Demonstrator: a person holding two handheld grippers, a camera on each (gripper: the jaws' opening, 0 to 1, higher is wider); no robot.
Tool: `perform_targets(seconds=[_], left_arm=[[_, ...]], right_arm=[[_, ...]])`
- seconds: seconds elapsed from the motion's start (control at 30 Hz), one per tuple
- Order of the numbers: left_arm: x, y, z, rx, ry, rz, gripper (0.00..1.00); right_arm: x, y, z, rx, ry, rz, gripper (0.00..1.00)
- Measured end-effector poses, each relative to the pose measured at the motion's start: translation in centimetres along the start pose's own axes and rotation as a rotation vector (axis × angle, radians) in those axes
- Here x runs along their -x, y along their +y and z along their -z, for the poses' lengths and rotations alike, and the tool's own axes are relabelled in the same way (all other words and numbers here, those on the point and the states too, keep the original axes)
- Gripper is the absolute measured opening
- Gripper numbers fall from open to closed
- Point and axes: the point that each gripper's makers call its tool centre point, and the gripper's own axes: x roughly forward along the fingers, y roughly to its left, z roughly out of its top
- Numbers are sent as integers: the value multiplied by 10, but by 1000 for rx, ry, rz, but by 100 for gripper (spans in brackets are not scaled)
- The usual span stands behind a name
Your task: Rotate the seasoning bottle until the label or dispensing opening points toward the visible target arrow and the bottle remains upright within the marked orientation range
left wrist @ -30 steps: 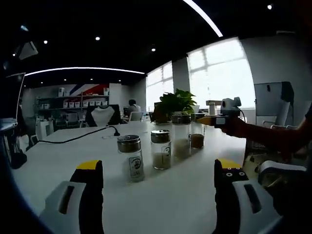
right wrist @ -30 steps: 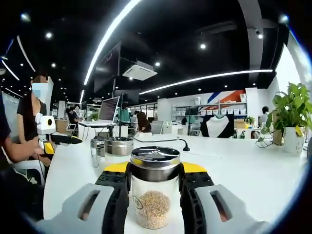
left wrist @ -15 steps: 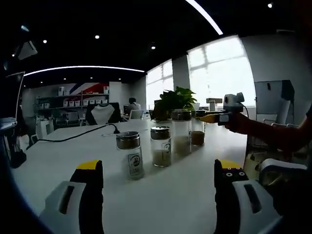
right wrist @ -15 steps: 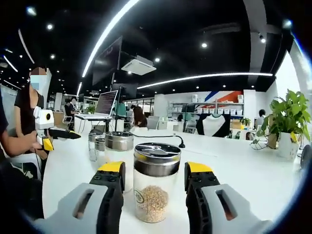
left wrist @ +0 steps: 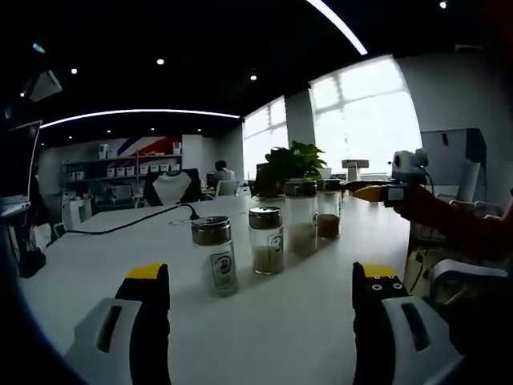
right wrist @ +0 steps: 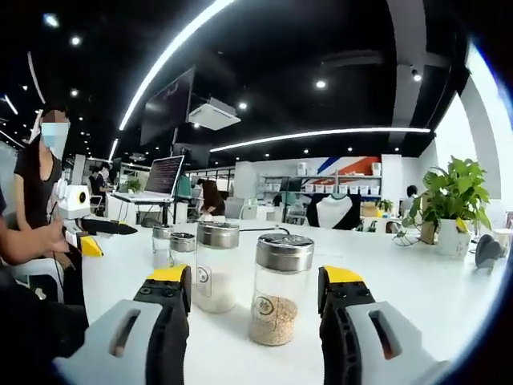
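The desk (left wrist: 304,321) is big, white and shiny. It stands in a large office with a dark ceiling, long strip lights and bright windows. A black cable (left wrist: 120,227) lies across the far left part of the desk. Far off on the back wall are shelves with small boxes.

Four glass seasoning bottles stand upright in a row on the desk, each with a silver shaker lid. In the left gripper view, going left to right, the nearest bottle (left wrist: 214,255) has a white label with a round mark, and the next bottle (left wrist: 266,240) holds tan grains. Then comes a taller one and then one with brown powder. Behind them is a green potted plant (left wrist: 292,166).

In the right gripper view the seasoning bottle (right wrist: 279,288) with tan grains stands just past the jaws, a bit right of the middle, and nothing touches it. Its small round label faces the camera. A bottle (right wrist: 215,265) with white powder stands just to its left.

The left hand-held gripper (left wrist: 260,285) is spread wide and holds nothing. The right hand-held gripper (right wrist: 255,282) is wide too and holds nothing.

The desk has lots of bare room near the jaws and to the right of the bottles.
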Motion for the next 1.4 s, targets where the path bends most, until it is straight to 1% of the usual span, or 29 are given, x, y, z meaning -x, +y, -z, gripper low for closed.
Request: perform_targets(seconds=[0.1, 0.23, 0.3, 0.33, 0.37, 0.4, 0.47, 0.57, 0.6, 0.67, 0.73, 0.77, 0.8, 0.87, 0.9, 0.93, 1.03, 1.1, 1.2, 1.27, 1.3, 1.4], left_arm=[[-1, 4, 3, 13, -3, -5, 100], [1, 8, 7, 28, -12, -25, 100], [2, 7, 8, 32, -7, -26, 100], [4, 5, 10, 21, 7, -23, 100], [5, 4, 10, 11, 9, -22, 100], [7, 4, 10, 1, 5, -29, 100], [9, 4, 10, -2, 1, -34, 100], [11, 3, 12, 1, 7, -44, 100], [12, 1, 13, -6, 12, -41, 100], [14, -1, 15, -18, 20, -40, 100], [16, -1, 16, -18, 16, -46, 100], [17, -1, 16, -11, 16, -47, 100], [18, -2, 17, -8, 16, -45, 100], [20, -4, 17, -8, 17, -44, 100], [22, -5, 17, -11, 20, -49, 100], [24, -6, 16, -14, 19, -50, 100], [27, -9, 13, -19, 13, -52, 100], [29, -10, 9, -25, 8, -52, 100], [32, -7, 4, -36, -1, -58, 100], [35, -5, 2, -34, -12, -65, 100], [36, -4, 1, -29, -14, -68, 100], [37, -6, 4, -22, -14, -72, 100]], right_arm=[[4, 6, 2, -7, -10, 4, 72], [10, 13, 10, -37, 2, 11, 78], [13, 16, 13, -36, 15, 5, 79], [18, 17, 14, -40, 8, 7, 80], [19, 17, 12, -54, -12, 6, 81], [21, 19, 13, -80, -16, -4, 84], [24, 19, 18, -97, 3, 6, 88], [27, 23, 24, -85, 9, 7, 93], [28, 24, 28, -81, 34, -2, 95], [29, 22, 31, -97, 44, 12, 99], [31, 21, 29, -131, 21, 25, 99], [32, 24, 31, -154, 24, 20, 99], [32, 26, 33, -153, 32, 17, 99], [35, 31, 37, -115, 55, 20, 99], [37, 30, 35, -91, 51, 38, 99], [38, 32, 34, -86, 44, 38, 99], [41, 40, 31, -87, 34, 12, 99], [42, 39, 33, -103, 44, 30, 99], [44, 39, 34, -101, 56, 37, 99], [48, 37, 32, -97, 49, 46, 99], [50, 36, 30, -94, 43, 58, 99], [56, 35, 28, -100, 39, 65, 99]])
